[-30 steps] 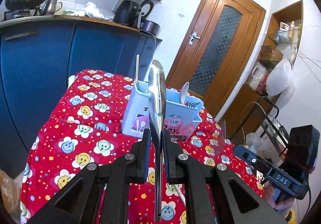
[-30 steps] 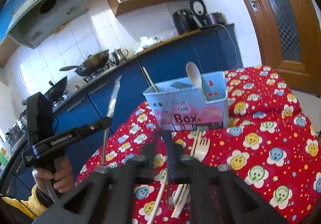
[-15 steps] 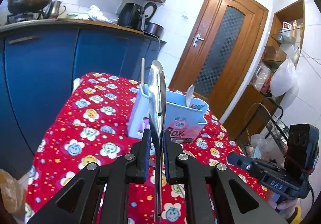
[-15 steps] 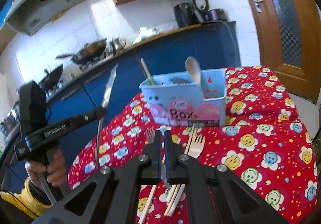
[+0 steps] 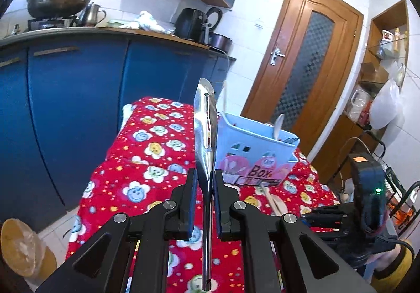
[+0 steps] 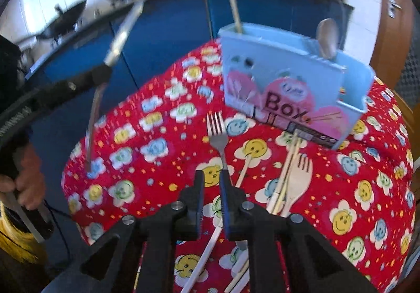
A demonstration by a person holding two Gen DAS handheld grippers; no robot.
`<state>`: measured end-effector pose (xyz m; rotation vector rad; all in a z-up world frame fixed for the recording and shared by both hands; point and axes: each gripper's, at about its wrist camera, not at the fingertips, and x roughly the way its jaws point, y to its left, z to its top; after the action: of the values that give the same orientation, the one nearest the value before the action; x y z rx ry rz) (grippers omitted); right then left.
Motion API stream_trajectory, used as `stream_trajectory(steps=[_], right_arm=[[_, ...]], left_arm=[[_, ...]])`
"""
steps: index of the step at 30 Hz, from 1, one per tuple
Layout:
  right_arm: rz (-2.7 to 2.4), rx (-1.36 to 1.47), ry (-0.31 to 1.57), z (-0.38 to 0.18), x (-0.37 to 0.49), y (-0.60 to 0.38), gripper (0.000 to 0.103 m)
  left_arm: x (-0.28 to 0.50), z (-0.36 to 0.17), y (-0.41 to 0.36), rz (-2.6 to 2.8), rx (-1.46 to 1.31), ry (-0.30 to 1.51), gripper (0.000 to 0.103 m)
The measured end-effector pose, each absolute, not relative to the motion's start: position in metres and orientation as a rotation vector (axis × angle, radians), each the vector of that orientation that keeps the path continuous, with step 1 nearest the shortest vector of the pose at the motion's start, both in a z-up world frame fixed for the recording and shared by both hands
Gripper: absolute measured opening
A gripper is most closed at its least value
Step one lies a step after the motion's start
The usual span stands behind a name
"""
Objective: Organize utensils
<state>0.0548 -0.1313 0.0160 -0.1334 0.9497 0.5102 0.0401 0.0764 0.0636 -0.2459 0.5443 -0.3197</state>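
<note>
near the table's back edge stands the blue box (image 6: 294, 83), your left gripper (image 5: 204, 188) is clamped on a metal spatula (image 5: 206, 130) held upright, while your right gripper (image 6: 211, 188), jaws opening, straddles a fork (image 6: 218, 133) lying before the box.

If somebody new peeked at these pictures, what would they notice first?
Probably the shiny metal spatula, standing upright, pinched in the left claw above the red smiley-flower tablecloth. Next, the blue utensil box at the back of the table with a spoon sticking out. In front of it lies a metal fork, the right claw opening just over its handle.
</note>
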Motion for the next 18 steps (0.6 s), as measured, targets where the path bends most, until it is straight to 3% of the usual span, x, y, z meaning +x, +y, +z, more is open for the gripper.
stream_trajectory(steps=[18], right_arm=[[0.456, -0.305, 1.210, 0.002, 0.113, -0.102, 0.017]], left_arm=[[0.047, 0.049, 0.092, -0.270, -0.214, 0.528, 0.011]])
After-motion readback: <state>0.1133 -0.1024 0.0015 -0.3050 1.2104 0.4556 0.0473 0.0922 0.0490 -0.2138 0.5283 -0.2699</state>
